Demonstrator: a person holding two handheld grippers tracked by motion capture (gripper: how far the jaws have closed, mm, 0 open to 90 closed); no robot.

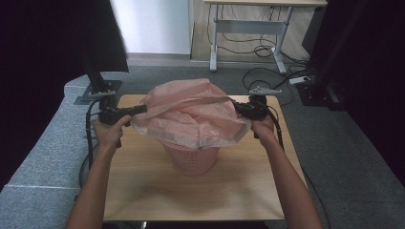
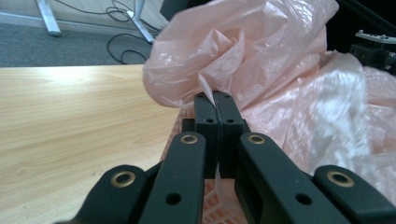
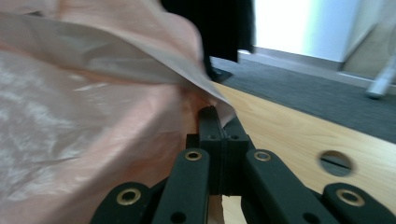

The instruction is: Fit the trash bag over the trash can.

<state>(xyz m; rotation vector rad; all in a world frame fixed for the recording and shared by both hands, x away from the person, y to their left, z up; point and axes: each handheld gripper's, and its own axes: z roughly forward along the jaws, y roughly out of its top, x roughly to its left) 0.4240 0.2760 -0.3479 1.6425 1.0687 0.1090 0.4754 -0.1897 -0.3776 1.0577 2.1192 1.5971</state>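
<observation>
A thin pink plastic bag [image 1: 191, 114] is stretched over a pink lattice basket [image 1: 191, 160] that stands mid-table. My left gripper [image 1: 139, 109] is shut on the bag's left edge, and the film is pinched between its jaws [image 2: 215, 99]. At the opposite side my right gripper [image 1: 239, 109] is shut on the bag's right edge [image 3: 212, 109]. The bag [image 2: 280, 70] billows above the basket rim and hides most of the basket [image 2: 219, 210]. The bag [image 3: 93, 116] is pulled taut between both hands.
The wooden table [image 1: 143, 191] has bare room in front of and beside the basket, with a round cable hole [image 3: 336, 163] near the right gripper. A monitor stand [image 1: 98, 88] rises at the table's back left. A desk frame [image 1: 248, 28] and cables lie on the floor beyond.
</observation>
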